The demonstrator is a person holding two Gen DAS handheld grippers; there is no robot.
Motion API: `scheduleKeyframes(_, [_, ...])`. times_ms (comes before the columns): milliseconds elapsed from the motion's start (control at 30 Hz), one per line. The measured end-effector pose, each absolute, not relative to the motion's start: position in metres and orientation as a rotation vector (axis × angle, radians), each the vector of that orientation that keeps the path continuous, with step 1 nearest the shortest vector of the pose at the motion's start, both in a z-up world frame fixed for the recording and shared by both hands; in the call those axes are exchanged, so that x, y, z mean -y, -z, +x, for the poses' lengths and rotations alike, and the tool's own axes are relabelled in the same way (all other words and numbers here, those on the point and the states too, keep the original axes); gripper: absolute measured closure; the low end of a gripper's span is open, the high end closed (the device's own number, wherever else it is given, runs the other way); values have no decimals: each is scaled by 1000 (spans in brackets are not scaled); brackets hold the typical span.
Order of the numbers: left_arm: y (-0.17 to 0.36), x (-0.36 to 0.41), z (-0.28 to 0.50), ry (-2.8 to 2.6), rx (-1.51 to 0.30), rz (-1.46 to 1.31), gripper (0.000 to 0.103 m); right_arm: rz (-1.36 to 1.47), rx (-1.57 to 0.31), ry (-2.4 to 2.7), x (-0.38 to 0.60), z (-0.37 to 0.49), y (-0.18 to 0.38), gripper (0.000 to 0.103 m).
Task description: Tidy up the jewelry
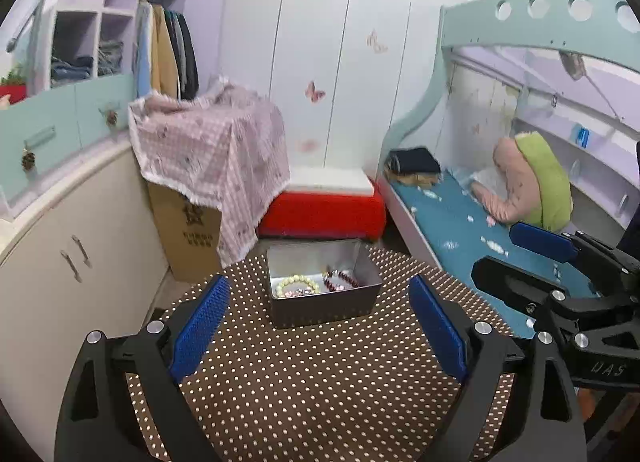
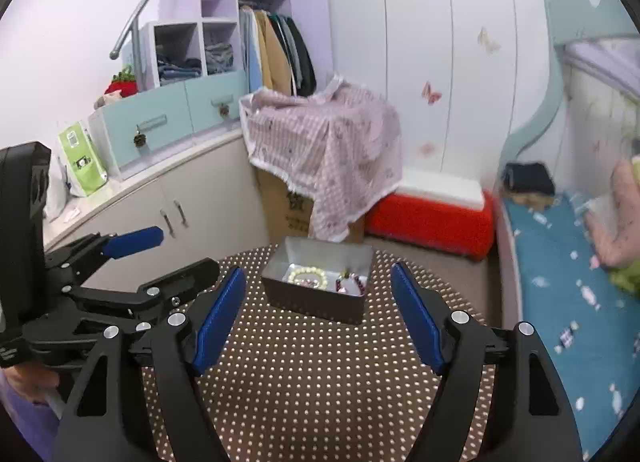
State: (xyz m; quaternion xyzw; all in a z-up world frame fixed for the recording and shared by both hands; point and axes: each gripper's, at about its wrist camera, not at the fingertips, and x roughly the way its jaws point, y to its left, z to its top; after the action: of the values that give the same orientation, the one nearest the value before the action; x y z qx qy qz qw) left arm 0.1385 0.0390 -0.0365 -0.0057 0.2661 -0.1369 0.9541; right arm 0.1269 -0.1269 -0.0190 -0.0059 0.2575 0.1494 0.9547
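A grey metal box (image 1: pixel 326 304) stands on a brown polka-dot table (image 1: pixel 312 394). Inside it lie a pale yellow bead bracelet (image 1: pixel 298 282) and a dark red bead bracelet (image 1: pixel 343 278). My left gripper (image 1: pixel 318 318) is open and empty, held back from the box with its jaws either side of it. In the right wrist view the box (image 2: pixel 316 302), the pale bracelet (image 2: pixel 307 276) and the red bracelet (image 2: pixel 352 284) show ahead. My right gripper (image 2: pixel 318 310) is open and empty. Each gripper shows at the edge of the other's view.
A cloth-covered cardboard box (image 1: pixel 208 165) and a red stool with a white top (image 1: pixel 324 209) stand behind the table. A white cabinet (image 1: pixel 64 262) is on the left, a bed with a blue sheet (image 1: pixel 480 238) on the right.
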Motion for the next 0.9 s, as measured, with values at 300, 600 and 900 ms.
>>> scheduleKeyframes(300, [-6,-41,65,258,-385,-25,15,-48,-386,-251,127,54,-28,22])
scheduleKeyframes(600, [-33,-34,17,221,-263,6,15,-96,-268,-193,128,-2,-58,19])
scheduleKeyframes(900, [-46,-30,-12,179,-188,21,15,-97,-191,-150,130,-29,-74,14])
